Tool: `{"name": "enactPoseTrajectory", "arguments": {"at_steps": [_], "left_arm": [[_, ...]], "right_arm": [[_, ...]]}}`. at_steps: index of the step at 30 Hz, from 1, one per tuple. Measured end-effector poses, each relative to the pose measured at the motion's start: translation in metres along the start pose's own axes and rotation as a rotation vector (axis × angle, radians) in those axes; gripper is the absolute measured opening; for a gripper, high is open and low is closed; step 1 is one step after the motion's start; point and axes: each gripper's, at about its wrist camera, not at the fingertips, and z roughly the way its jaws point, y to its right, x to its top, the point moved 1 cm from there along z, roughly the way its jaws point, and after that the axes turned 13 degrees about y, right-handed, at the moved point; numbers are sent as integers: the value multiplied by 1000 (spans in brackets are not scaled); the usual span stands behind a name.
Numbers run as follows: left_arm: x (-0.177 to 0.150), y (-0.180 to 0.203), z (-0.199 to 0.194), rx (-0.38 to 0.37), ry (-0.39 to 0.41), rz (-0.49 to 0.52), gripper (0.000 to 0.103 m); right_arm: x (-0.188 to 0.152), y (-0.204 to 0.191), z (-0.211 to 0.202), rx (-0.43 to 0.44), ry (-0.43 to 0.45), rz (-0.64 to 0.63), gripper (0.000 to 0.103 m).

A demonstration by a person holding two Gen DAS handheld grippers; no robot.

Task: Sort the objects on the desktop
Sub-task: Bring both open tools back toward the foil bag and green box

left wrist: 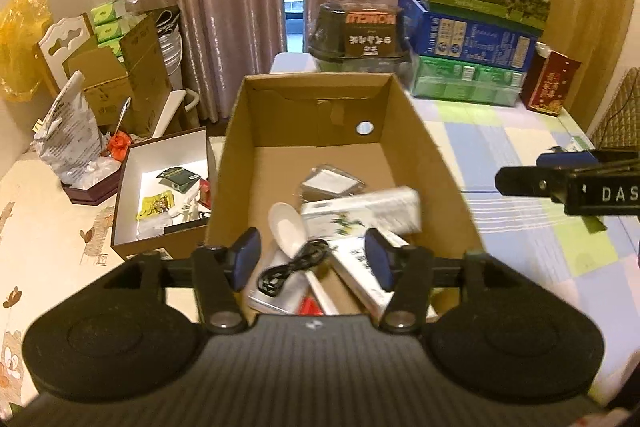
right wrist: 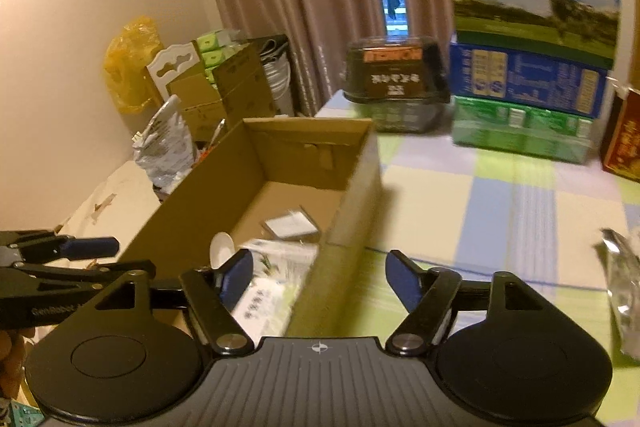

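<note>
An open cardboard box [left wrist: 436,163] stands in the middle of the table. In it lie a white spoon [left wrist: 286,227], a black cable [left wrist: 294,263], white cartons [left wrist: 372,211] and a clear packet [left wrist: 332,183]. My left gripper [left wrist: 312,251] hangs open over the box's near end, with nothing between its blue pads. My right gripper [right wrist: 320,269] is open and empty above the box's right wall [right wrist: 356,195]. It also shows at the right edge of the left wrist view [left wrist: 532,171]. A crumpled silver packet [right wrist: 624,279] lies on the cloth to the right.
A smaller white-lined box [left wrist: 132,187] with small packets sits left of the cardboard box. Stacked milk cartons [left wrist: 480,39], a black container [left wrist: 360,35] and a red box [left wrist: 552,87] line the far edge. The checked cloth [right wrist: 480,207] lies to the right.
</note>
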Motion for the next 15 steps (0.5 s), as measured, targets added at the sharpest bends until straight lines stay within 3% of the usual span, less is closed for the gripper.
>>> {"name": "enactPoseTrajectory", "arguments": {"at_steps": [4, 15], "left_arm": [[0, 17, -13, -10, 12, -8, 64], [7, 65, -45, -44, 74, -4, 90]], "right_arm": [[-5, 9, -25, -8, 0, 0, 85], [-7, 44, -97, -80, 62, 25, 101]]}}
